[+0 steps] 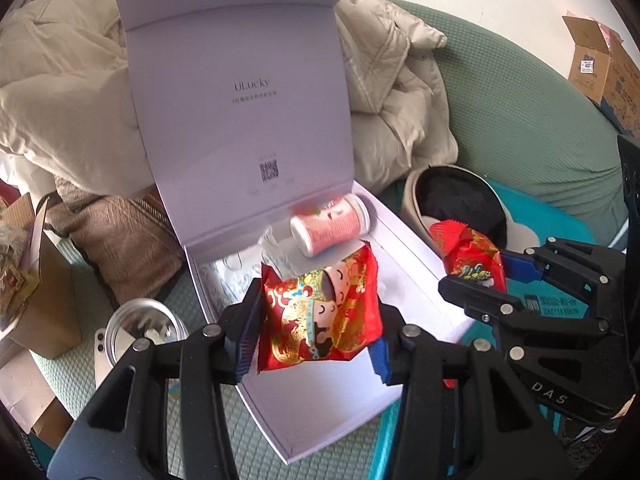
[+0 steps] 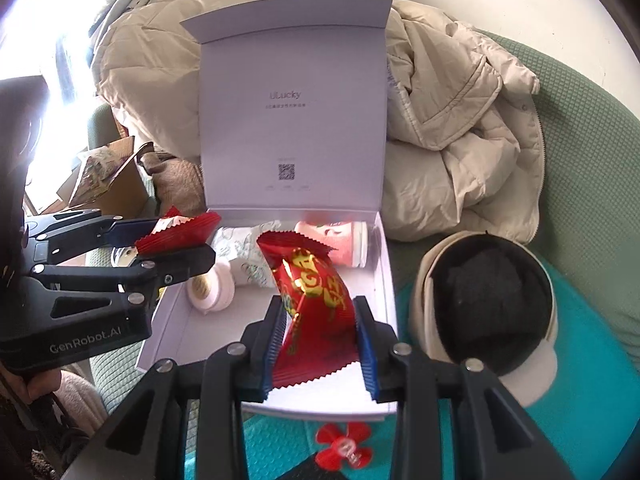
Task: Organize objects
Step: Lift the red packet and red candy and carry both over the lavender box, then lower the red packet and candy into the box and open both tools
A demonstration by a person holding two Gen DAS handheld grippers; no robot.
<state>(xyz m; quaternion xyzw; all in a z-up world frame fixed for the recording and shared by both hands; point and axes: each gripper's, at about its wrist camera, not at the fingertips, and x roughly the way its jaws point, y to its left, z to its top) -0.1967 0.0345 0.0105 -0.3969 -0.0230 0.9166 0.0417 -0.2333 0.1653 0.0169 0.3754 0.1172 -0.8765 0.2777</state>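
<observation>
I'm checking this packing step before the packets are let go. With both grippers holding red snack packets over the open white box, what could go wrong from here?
1. The left gripper and right gripper sit close together over the white box; they might collide.
2. The pink cup lies on its side inside; a dropped left packet may set it rolling.
3. The upright lid leans on the beige jacket; a bump could tip it shut.
</observation>
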